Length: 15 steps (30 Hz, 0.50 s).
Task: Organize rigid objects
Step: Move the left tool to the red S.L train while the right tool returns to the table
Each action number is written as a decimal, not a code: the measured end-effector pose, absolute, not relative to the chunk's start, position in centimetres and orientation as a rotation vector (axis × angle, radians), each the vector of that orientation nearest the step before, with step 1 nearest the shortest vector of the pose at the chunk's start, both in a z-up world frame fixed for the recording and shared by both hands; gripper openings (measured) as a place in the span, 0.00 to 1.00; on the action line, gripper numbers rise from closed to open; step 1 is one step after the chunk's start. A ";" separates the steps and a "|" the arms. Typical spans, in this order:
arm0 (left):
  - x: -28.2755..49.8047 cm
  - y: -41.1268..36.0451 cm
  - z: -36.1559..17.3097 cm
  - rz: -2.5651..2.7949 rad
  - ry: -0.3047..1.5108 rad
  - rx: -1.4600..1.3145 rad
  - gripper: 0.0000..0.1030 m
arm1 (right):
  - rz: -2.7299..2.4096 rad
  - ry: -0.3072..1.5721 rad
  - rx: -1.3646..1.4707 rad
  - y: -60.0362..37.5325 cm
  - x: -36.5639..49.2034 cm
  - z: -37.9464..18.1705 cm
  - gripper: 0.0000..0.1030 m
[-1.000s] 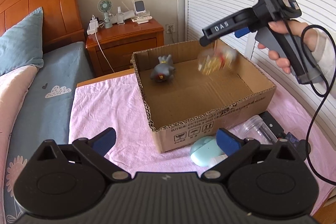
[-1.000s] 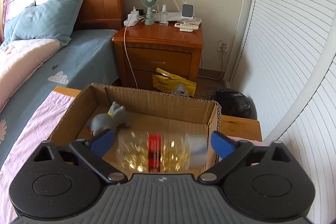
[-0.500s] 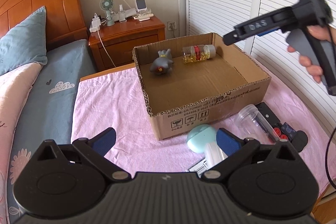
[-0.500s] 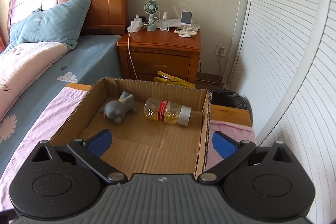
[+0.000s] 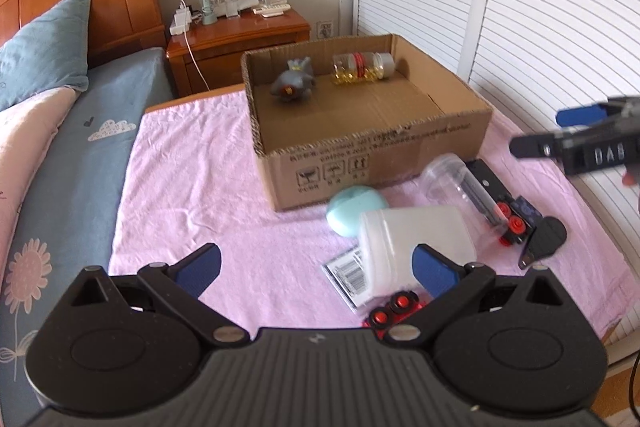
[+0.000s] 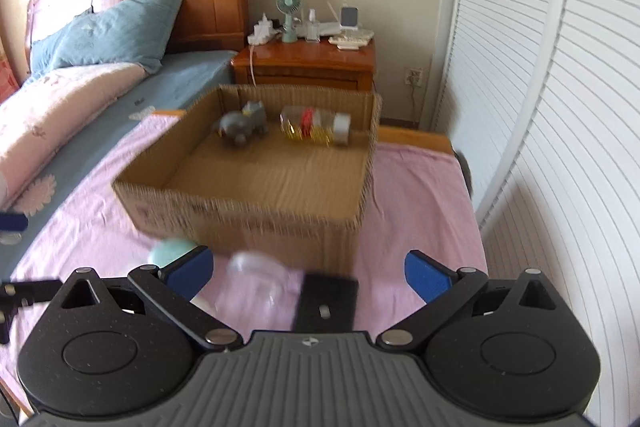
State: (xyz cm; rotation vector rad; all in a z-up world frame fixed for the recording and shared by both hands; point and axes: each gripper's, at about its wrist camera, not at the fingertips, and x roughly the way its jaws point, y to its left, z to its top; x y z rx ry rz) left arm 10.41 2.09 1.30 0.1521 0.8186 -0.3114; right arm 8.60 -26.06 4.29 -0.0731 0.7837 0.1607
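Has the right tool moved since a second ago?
Yes. The right tool went from above the cardboard box to low on its right, outside it, open and empty.

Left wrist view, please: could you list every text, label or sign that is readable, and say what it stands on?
"DAS": on the right gripper.
Box front: printed line and three handling symbols, too small to read.
Barcode label on the cloth: digits unreadable.
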 end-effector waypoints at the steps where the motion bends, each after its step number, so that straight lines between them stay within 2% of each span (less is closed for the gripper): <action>1: 10.3 1.8 1.0 -0.318 0.824 0.153 0.98 | 0.156 0.792 -0.080 -26.2 7.7 3.5 1.00; 15: 9.7 -2.1 -3.7 -0.356 0.930 0.167 0.98 | 0.120 0.855 -0.083 -27.8 3.1 -2.6 1.00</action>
